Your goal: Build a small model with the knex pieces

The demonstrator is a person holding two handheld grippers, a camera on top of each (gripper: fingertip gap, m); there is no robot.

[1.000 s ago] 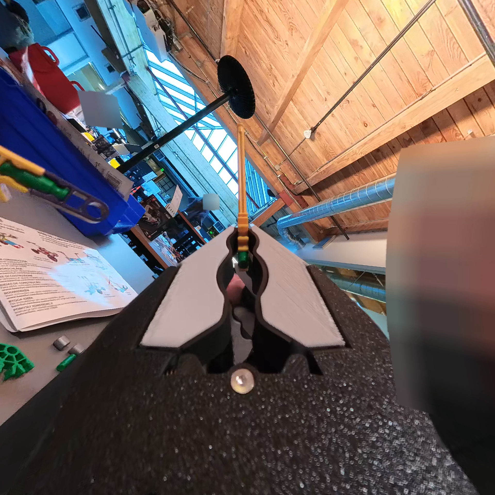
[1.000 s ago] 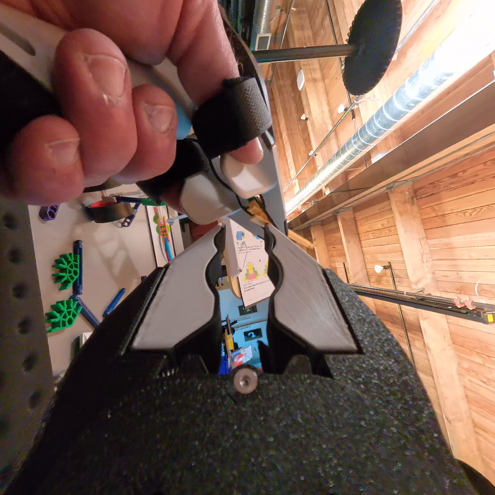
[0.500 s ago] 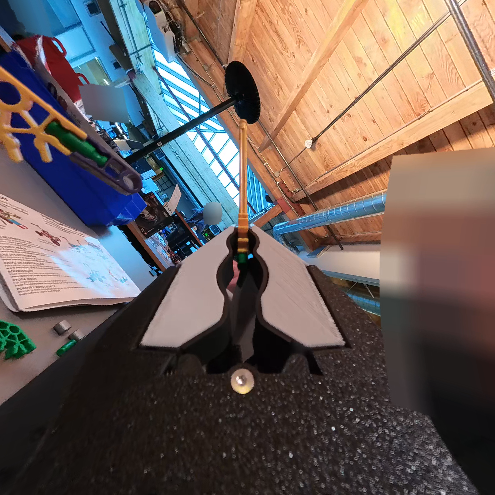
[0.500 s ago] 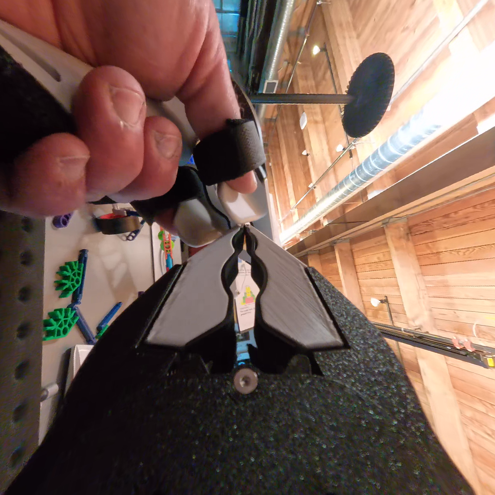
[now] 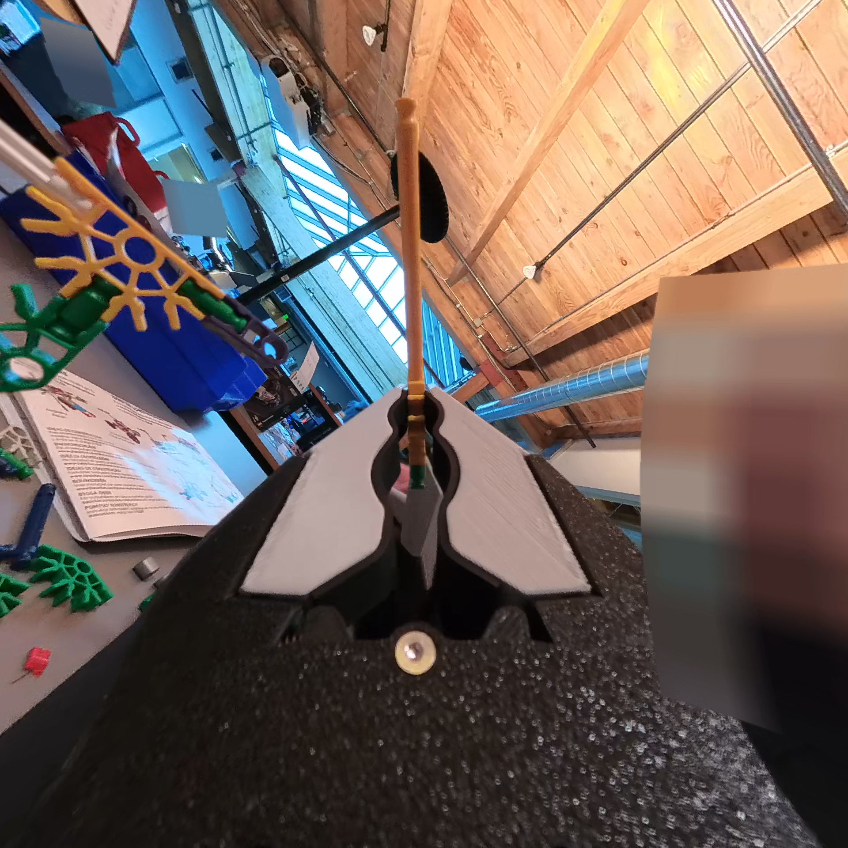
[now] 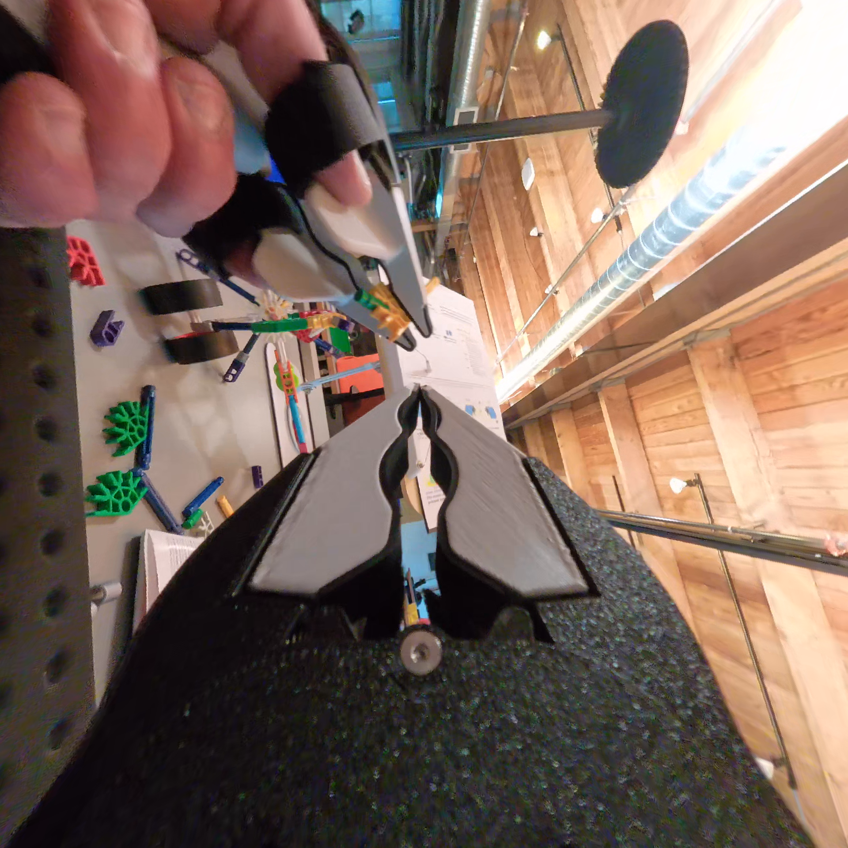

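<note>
My left gripper [image 5: 415, 395] is shut on a long yellow rod [image 5: 408, 257] that sticks straight out past the fingertips. A green piece [image 5: 416, 477] sits at the rod's base between the fingers. In the right wrist view a hand [image 6: 114, 105] holds this left gripper [image 6: 406, 332], with yellow and green parts [image 6: 384, 306] between its fingers. My right gripper [image 6: 418, 391] is shut with nothing visible between its tips. It sits just below the left gripper, apart from it. A toy assembly with a yellow snowflake connector [image 5: 124, 257] hangs at the left.
On the grey table [image 6: 192, 436] lie green fan connectors [image 6: 125, 426], blue rods [image 6: 158, 500], black tyres [image 6: 181, 296], a red connector [image 6: 82, 266], a purple connector [image 6: 106, 326] and a booklet [image 5: 128, 468]. A blue bin [image 5: 183, 358] stands behind it. A black disc on a pole [image 6: 642, 103] is overhead. One gripper's finger ends stand about 4 cm off the other's.
My right gripper went from open to shut and drew back from the left gripper. The left gripper tilted; the rod shows longer and the yellow snowflake assembly came into view.
</note>
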